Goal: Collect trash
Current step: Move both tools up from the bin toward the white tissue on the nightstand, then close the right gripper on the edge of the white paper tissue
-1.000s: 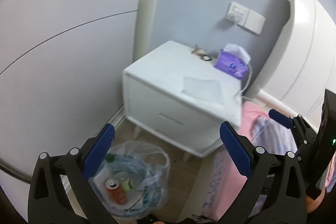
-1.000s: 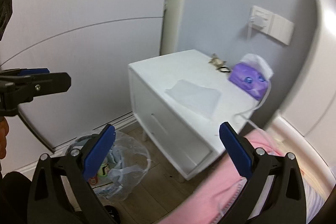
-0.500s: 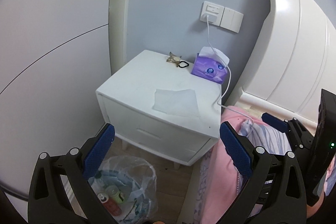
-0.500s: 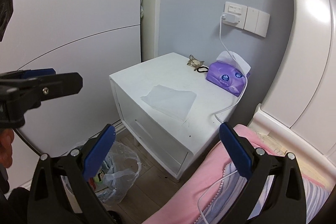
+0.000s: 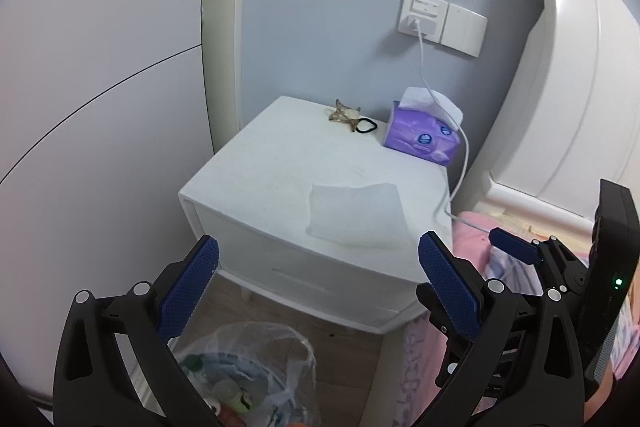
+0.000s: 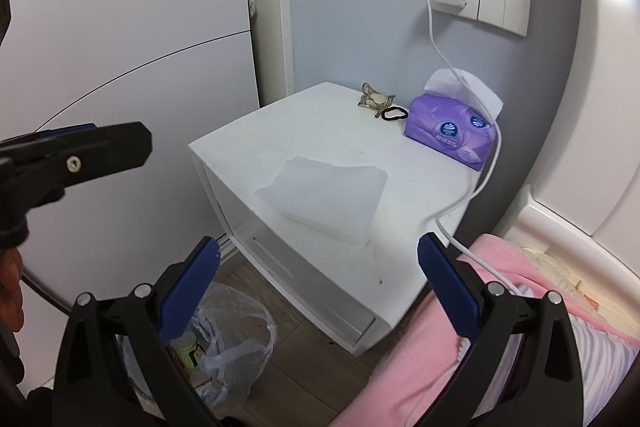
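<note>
Tissue sheet (image 5: 356, 213) lies flat on nightstand (image 5: 256, 183); left gripper (image 5: 318, 267) and right gripper (image 6: 318, 265) gape wide, empty.

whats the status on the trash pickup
Both grippers, left and right, open, empty. Loose tissue flat on nightstand, untouched. Bin bag on floor. Nothing blocking.

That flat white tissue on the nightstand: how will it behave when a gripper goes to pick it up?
The tissue looks thin and lies flat on the nightstand, so it is probably floppy and will likely drape from one pinched edge. It seems very light, so a push may slide or crumple it. With no raised edge showing, the open right gripper may struggle to catch it.
</note>
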